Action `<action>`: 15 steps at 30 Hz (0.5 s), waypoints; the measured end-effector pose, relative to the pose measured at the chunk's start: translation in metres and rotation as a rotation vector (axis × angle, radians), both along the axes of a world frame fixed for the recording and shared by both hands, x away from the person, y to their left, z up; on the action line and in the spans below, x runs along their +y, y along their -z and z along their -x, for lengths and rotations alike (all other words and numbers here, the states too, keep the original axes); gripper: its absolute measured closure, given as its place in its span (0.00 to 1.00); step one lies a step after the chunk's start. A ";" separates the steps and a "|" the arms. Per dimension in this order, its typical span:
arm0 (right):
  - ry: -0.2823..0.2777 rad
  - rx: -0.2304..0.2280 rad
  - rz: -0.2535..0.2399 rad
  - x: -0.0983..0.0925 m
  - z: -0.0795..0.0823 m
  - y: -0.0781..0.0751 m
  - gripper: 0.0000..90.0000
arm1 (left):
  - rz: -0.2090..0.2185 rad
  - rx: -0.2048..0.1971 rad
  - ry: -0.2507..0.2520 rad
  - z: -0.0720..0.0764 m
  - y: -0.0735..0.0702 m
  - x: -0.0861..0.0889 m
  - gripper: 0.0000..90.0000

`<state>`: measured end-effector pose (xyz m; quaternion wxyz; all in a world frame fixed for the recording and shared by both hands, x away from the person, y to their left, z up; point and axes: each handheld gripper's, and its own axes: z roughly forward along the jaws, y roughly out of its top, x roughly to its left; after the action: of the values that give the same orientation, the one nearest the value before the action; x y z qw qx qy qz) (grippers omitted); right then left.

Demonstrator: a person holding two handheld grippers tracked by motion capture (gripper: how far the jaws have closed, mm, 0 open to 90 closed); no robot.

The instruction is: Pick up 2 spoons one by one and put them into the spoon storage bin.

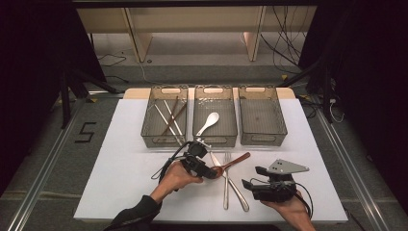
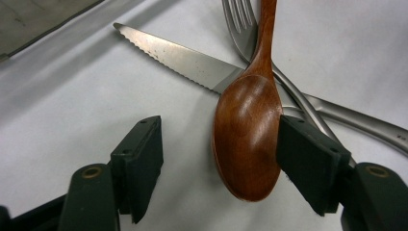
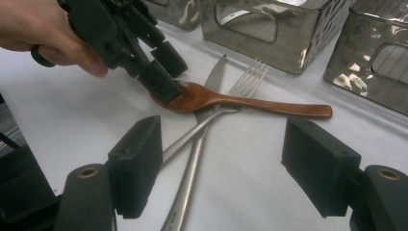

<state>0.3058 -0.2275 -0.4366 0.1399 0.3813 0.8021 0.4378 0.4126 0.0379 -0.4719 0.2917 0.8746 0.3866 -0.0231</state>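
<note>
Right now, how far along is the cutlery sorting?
Done: chopsticks lie in the left bin, a white spoon in the middle bin. In hand: the left gripper straddles the wooden spoon bowl, one pad touching, not clamped. Left: knife and fork on the table; the right bin looks empty.

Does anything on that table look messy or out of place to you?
Yes: the wooden spoon, knife and fork lie crossed in a heap on the table, the spoon on top, while other cutlery sits sorted in the bins. The right bin looks empty. The left gripper straddles the spoon's bowl.
</note>
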 end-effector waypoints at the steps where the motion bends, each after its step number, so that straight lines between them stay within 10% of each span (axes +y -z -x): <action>1: 0.000 -0.001 0.000 0.000 0.000 0.000 0.35 | -0.006 -0.008 0.003 0.000 0.000 -0.001 0.38; 15: 0.002 0.001 0.002 0.000 0.000 0.000 0.35 | -0.100 -0.104 0.126 0.017 -0.001 -0.017 0.54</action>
<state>0.3059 -0.2271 -0.4366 0.1404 0.3820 0.8024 0.4366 0.3954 0.0214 -0.4706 0.2652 0.9106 0.3161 0.0233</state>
